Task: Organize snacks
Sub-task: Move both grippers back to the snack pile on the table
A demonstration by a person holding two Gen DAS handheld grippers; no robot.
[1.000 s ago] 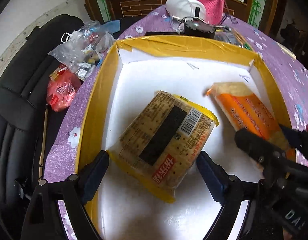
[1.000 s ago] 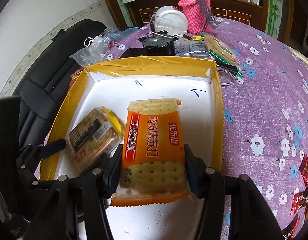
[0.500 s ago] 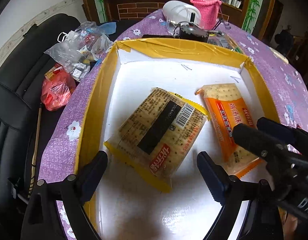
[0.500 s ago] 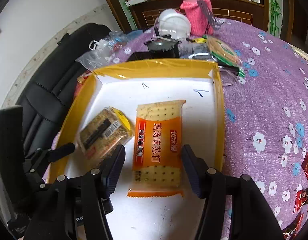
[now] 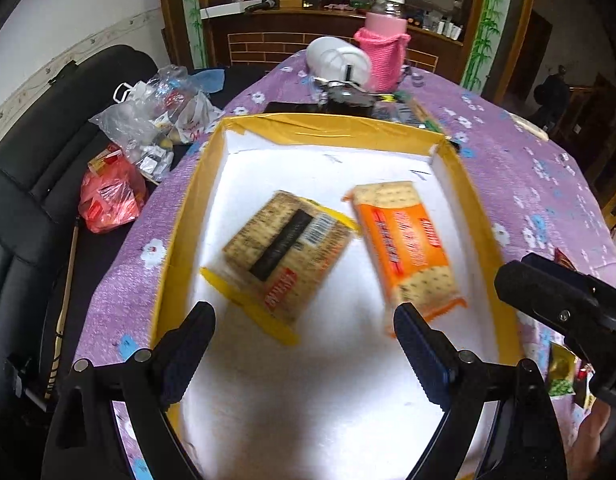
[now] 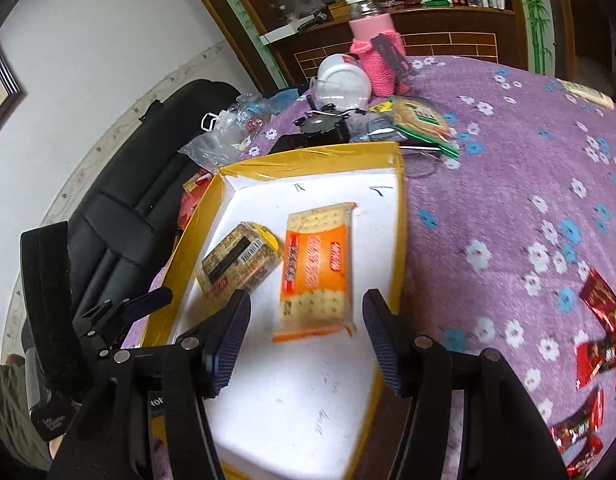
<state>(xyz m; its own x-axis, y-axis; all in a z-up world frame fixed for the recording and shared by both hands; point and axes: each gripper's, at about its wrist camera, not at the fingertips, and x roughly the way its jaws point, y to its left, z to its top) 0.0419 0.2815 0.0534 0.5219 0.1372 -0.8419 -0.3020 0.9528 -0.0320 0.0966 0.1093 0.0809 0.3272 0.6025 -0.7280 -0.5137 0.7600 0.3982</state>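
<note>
A yellow-rimmed box (image 5: 180, 216) (image 6: 397, 248) with a white floor sits on the purple flowered tablecloth. Two cracker packs lie flat inside it: a yellow pack (image 5: 286, 258) (image 6: 240, 258) on the left and an orange pack (image 5: 407, 248) (image 6: 317, 268) on the right. My left gripper (image 5: 304, 354) hovers open above the box's near part, nothing between its fingers. My right gripper (image 6: 306, 334) is open too, just short of the orange pack, its pads clear of it. The right gripper's tip (image 5: 555, 300) shows at the right edge of the left wrist view.
Red snack packets (image 6: 599, 332) lie loose on the cloth to the right of the box. Behind the box stand a white bowl (image 5: 337, 60), a pink-sleeved jar (image 5: 381, 52) and a green-edged cracker bag (image 6: 419, 118). Plastic bags (image 5: 148, 128) rest on a black sofa at left.
Both grippers have pulled back and risen from the box. The right gripper no longer straddles the orange pack, which lies free beside the yellow one.
</note>
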